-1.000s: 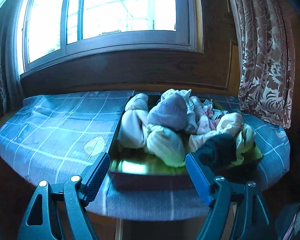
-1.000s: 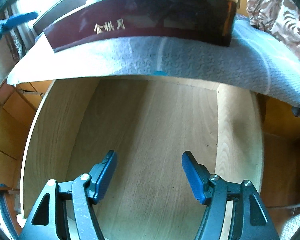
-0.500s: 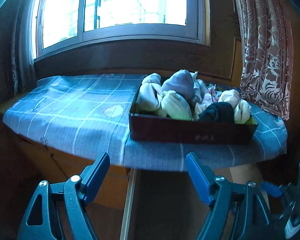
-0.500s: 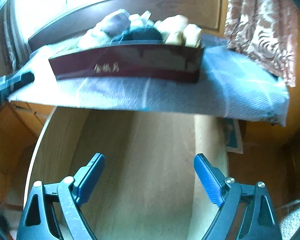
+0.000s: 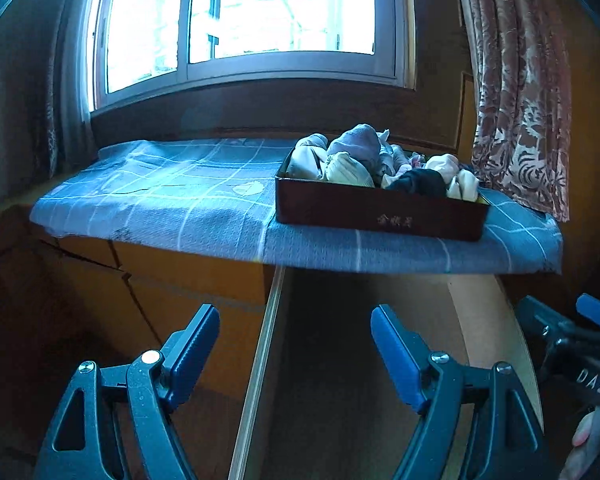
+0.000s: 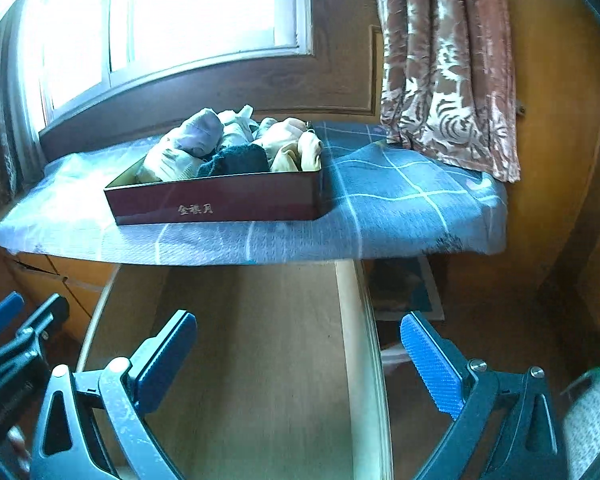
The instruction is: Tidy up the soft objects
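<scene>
The left gripper (image 5: 296, 356) is hanging wide with nothing between its pads; the right gripper (image 6: 300, 364) is tilting downward, its jaws opening, empty, over the bare wooden drawer (image 6: 260, 360). Beyond and above both, the dark red box (image 6: 220, 200) is sitting on the blue checked cloth (image 6: 400, 196), holding the rolled socks (image 6: 196, 140) heaped together.

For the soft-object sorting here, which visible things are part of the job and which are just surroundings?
Job:
- rolled soft bundles
- dark red tray holding them
- open wooden drawer below
- left gripper, open, empty
- right gripper, jaws opening, empty

Surroundings:
- blue checked cloth
- patterned curtain
- window
</scene>
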Motion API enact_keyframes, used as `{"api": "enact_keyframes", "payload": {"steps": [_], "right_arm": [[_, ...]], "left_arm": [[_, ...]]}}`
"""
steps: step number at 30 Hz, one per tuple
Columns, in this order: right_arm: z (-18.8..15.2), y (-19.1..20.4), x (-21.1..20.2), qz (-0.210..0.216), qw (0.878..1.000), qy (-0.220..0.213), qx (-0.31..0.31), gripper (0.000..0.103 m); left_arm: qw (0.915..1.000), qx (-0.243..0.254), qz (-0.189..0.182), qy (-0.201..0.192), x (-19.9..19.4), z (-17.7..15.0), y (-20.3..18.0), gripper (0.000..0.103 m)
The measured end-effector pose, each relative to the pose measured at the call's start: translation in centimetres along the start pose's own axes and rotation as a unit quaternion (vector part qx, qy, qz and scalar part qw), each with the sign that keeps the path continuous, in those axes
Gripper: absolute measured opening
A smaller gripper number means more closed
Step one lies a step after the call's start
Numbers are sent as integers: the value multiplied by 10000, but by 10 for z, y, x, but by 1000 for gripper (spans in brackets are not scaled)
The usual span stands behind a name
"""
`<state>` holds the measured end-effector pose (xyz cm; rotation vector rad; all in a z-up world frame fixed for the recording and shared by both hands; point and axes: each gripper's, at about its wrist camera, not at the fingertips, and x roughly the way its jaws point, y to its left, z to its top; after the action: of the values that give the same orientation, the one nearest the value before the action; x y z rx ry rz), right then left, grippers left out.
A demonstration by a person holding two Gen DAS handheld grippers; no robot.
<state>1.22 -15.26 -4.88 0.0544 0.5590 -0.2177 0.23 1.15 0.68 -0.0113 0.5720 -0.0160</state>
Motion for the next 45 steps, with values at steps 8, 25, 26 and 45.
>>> {"api": "enact_keyframes", "payload": {"steps": [8, 25, 26, 45], "right_arm": [[-26, 4, -63, -279, 9983, -518, -24, 103], [-65, 11, -122, -390, 9950, -916, 66, 103], [-65, 12, -122, -377, 9951, -917, 60, 103], [-68, 17, -100, -294, 9975, -636, -14, 103]], "left_arm": [[9987, 120, 427, -257, -55, -26, -7, 80], [9971, -74, 128, -748, -119, -53, 4, 80], [9974, -81, 118, -712, -117, -53, 4, 80], [9994, 113, 0, -319, -98, -59, -1, 60]]}}
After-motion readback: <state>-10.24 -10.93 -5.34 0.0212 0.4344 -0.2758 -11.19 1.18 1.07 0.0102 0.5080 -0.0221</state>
